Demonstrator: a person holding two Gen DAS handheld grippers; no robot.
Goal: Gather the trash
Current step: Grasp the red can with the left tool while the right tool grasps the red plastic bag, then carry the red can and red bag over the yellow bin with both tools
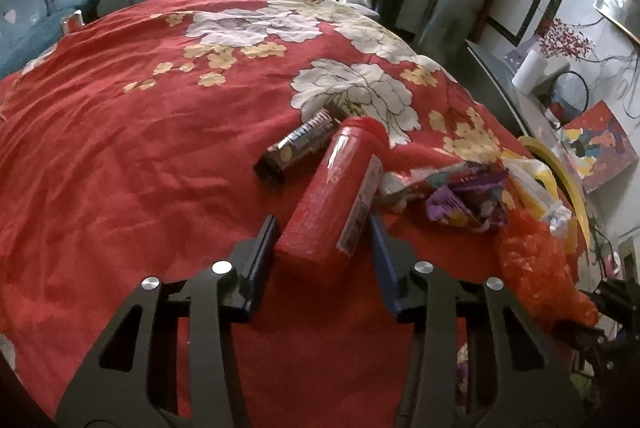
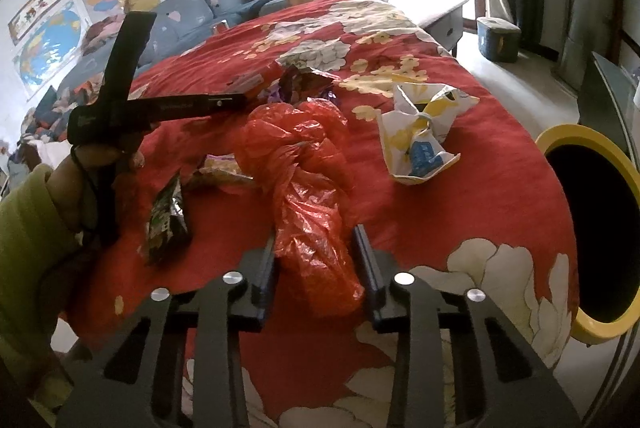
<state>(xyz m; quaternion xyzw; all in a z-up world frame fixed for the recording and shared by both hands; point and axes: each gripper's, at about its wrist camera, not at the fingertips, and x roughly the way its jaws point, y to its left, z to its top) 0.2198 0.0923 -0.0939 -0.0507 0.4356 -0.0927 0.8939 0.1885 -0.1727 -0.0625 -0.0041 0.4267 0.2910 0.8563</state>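
A red bottle (image 1: 334,192) lies on the red flowered cloth (image 1: 140,148), its base between the fingers of my left gripper (image 1: 322,224), which close on its sides. A dark snack wrapper (image 1: 298,144) lies just beyond it, a crumpled purple wrapper (image 1: 460,196) to its right. My right gripper (image 2: 316,236) is around an orange plastic bag (image 2: 308,180), fingers close at its sides. A white-yellow crumpled wrapper (image 2: 420,132), a green foil packet (image 2: 166,224) and a purple wrapper (image 2: 304,84) lie around. The yellow-rimmed bin (image 2: 592,228) stands at the right.
The cloth covers a table. A blue sofa (image 2: 192,12) stands behind it to the left, a bright window beyond. The person's left hand with its gripper handle (image 2: 112,116) is at the left in the right wrist view. A grey cabinet stands at the far right.
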